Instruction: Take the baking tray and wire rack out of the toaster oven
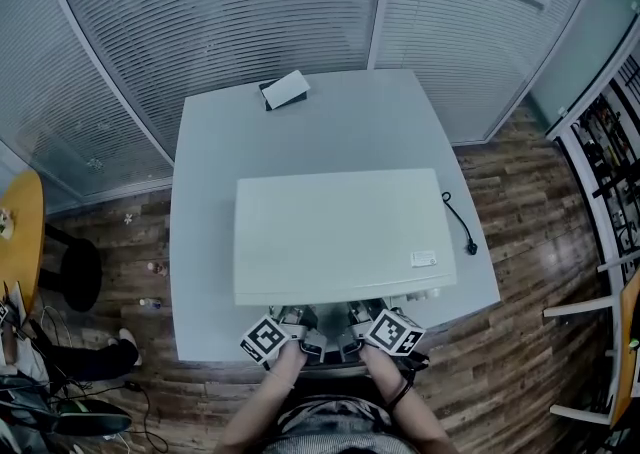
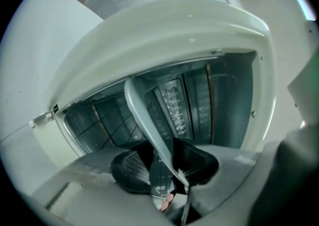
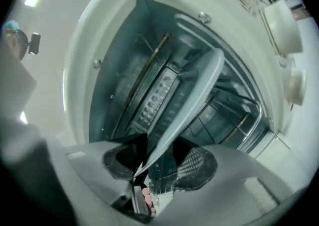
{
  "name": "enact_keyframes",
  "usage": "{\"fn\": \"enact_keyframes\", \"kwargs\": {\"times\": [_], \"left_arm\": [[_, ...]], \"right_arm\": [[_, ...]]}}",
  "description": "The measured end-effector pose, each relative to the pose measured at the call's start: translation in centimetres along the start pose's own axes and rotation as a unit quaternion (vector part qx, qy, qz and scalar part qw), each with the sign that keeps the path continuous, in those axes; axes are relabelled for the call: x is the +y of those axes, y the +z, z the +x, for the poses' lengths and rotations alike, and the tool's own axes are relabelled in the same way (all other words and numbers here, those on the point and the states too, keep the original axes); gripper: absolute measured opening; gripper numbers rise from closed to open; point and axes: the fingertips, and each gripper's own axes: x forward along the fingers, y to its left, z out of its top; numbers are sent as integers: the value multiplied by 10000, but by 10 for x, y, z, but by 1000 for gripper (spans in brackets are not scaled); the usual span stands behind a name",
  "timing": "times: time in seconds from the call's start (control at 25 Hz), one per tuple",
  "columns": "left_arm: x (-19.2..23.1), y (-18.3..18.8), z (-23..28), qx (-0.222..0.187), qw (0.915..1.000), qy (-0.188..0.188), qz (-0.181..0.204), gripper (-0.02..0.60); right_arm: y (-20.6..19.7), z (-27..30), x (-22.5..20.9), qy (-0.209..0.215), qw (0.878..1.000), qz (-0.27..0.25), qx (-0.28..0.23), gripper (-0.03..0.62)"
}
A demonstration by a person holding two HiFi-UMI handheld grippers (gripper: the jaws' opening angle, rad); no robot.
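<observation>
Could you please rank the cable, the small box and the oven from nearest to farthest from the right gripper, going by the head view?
1. Oven: directly in front of the right gripper.
2. Cable: on the table, right of the oven.
3. Small box: at the table's far edge.
</observation>
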Motion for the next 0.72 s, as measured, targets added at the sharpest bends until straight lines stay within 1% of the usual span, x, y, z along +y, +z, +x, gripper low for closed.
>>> {"fn": "enact_keyframes", "kwargs": {"times": [0.24,0.32,0.52,0.64,0.72], "left_arm": [[2,-3,-11,44,10000,79,-5,130],[1,-5,-14,31,10000,31,-28,130],[1,-11,-23,57,9999,91,-11,129],[-2,-16,-26,60,10000,4,-19,130],[-2,-17,-30,62,10000,4,76,130]], "right_arm": [[-5,-8,4,-71,10000,-56,25,172],[-5,-12,2,-104,9999,-33,20,172],[9,-30,-7,-239,9993,153,-255,171],[12,-38,-10,-214,9994,123,-257,155],[11,-42,-9,-186,9994,187,-242,148]]}}
